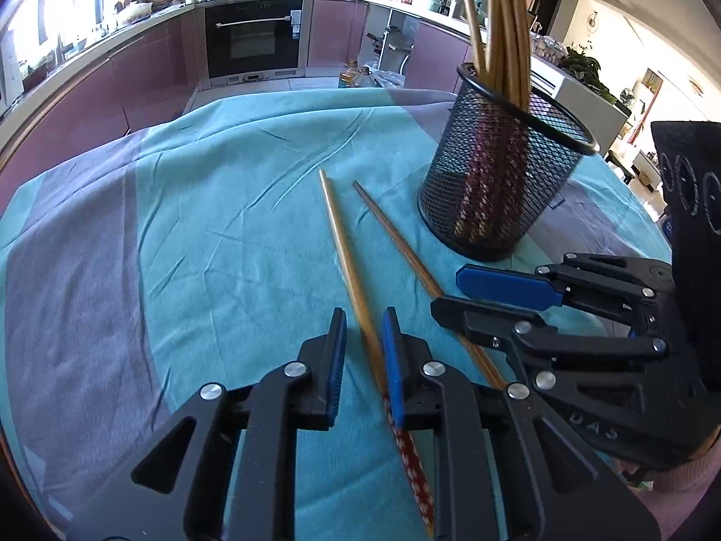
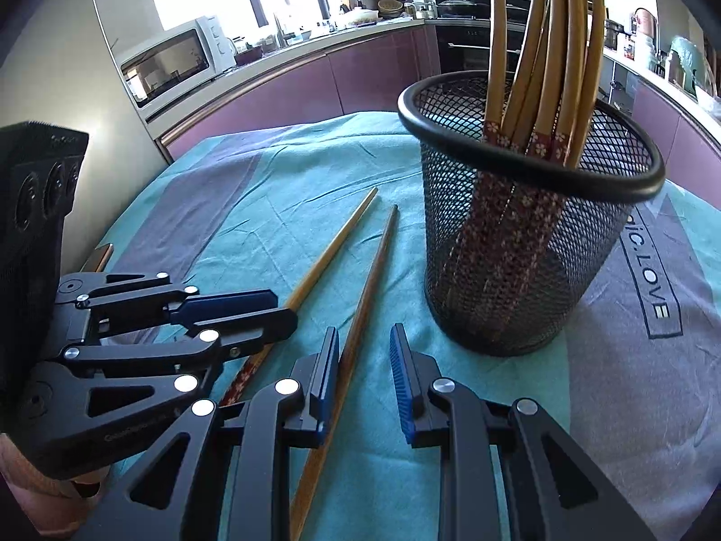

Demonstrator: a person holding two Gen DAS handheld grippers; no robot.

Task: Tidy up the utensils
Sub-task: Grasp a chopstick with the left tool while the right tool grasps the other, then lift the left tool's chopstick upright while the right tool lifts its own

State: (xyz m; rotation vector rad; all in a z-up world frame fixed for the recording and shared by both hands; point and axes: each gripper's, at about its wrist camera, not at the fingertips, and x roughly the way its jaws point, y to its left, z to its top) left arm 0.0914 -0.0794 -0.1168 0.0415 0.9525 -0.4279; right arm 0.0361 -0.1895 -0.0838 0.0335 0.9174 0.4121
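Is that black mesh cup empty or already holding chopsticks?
Holding chopsticks: the mesh cup stands upright with several chopsticks sticking out above its rim.

Teal-and-grey tablecloth point(image 1: 203, 207), microwave point(image 2: 171, 61), built-in oven point(image 1: 254, 38), purple kitchen cabinets point(image 1: 148, 67).

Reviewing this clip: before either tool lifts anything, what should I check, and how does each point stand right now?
1. Light chopstick lies between the left tool's fingers: ok.
2. Left tool clamped on it: not ok, a gap shows on one side.
3. Dark chopstick lies between the right tool's fingers: ok.
4. Right tool clamped on it: not ok, it sits by one pad, with a gap to the other.
5. Mesh holder stands on the cloth, mouth open between its chopsticks: ok.
6. Handle ends of the two loose chopsticks free of each other: cannot tell, the tools hide them.
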